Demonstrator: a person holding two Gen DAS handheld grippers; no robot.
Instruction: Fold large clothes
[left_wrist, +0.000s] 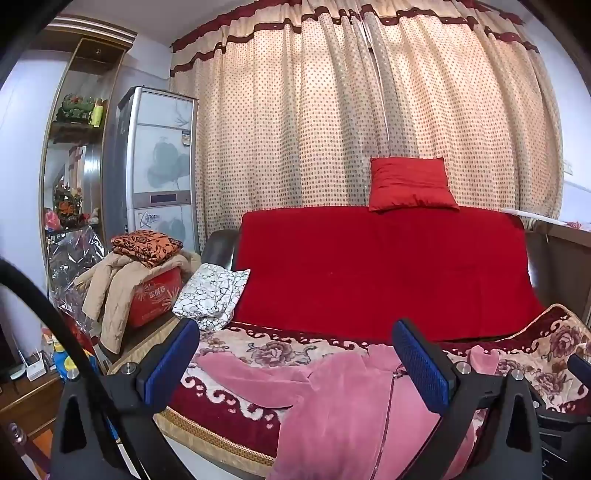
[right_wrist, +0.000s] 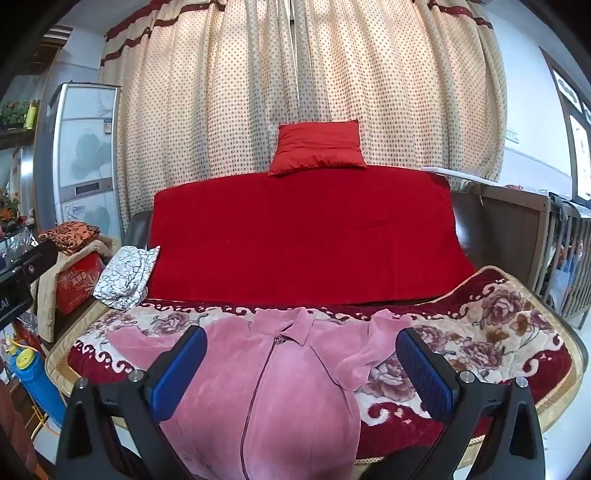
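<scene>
A pink fleece zip-up jacket (right_wrist: 295, 384) lies spread front-up on the sofa seat, collar toward the backrest, sleeves out to both sides. The same jacket (left_wrist: 332, 402) fills the lower middle of the left wrist view. My right gripper (right_wrist: 301, 354) hovers above the jacket's chest, open wide, nothing between its blue pads. My left gripper (left_wrist: 295, 350) hangs over the jacket's left half, open as well, holding nothing. The jacket's hem is hidden below both views.
A floral red-and-cream blanket (right_wrist: 498, 332) covers the seat; a red throw (right_wrist: 303, 236) drapes the backrest with a red cushion (right_wrist: 317, 151) on top. A black-and-white patterned cloth (right_wrist: 127, 277) sits at the left armrest. Clothes pile on a red box (left_wrist: 155, 291) to the left.
</scene>
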